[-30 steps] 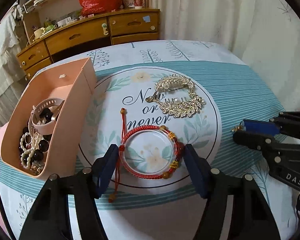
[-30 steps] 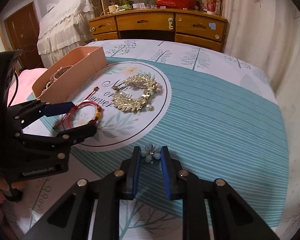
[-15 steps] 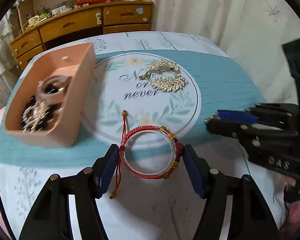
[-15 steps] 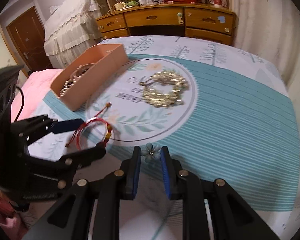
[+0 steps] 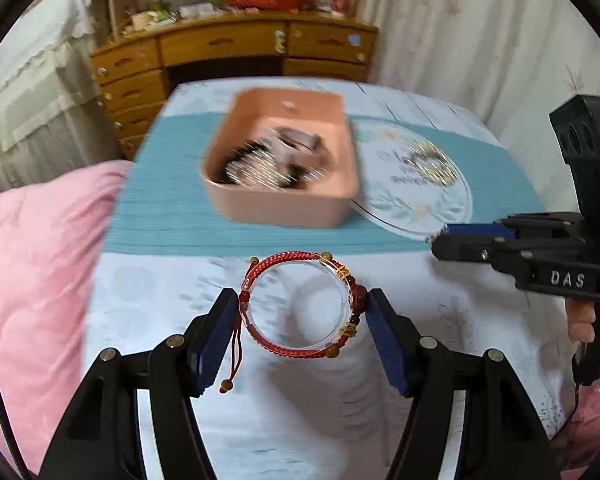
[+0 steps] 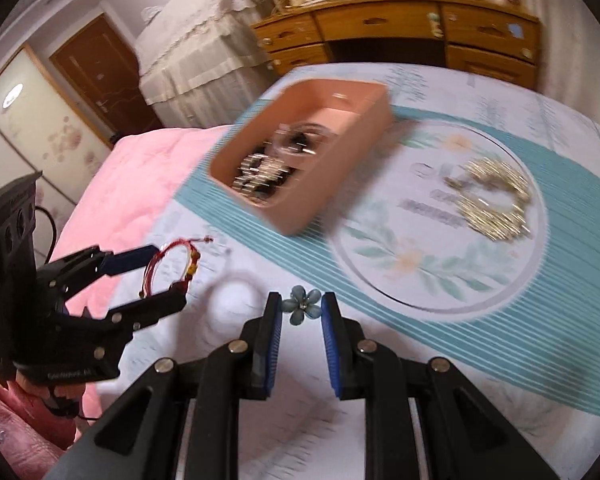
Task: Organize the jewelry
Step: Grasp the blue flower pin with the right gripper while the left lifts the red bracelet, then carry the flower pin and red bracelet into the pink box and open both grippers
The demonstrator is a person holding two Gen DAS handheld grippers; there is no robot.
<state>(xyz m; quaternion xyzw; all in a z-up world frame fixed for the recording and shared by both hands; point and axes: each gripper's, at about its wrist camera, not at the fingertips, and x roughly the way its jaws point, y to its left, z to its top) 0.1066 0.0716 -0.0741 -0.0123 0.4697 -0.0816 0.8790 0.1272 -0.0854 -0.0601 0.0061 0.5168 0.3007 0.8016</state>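
Left wrist view: the left tongs (image 5: 302, 320), low in the frame's centre, grip a red cord bracelet (image 5: 302, 306) on a clear ring, clear of the cloth-covered surface (image 5: 160, 216); a pink box (image 5: 280, 208) of blurred jewelry sits upper centre, a gold hair clip (image 5: 430, 166) at right. Right wrist view: the right tongs (image 6: 300, 314), narrowly set at lower centre, pinch a small blue flower piece (image 6: 301, 306); the box lies upper centre, the clip at right, the bracelet at left.

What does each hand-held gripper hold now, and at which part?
Left hand-held gripper: red bracelet, clamped across opposite sides. Right hand-held gripper: blue flower piece, by its petals.
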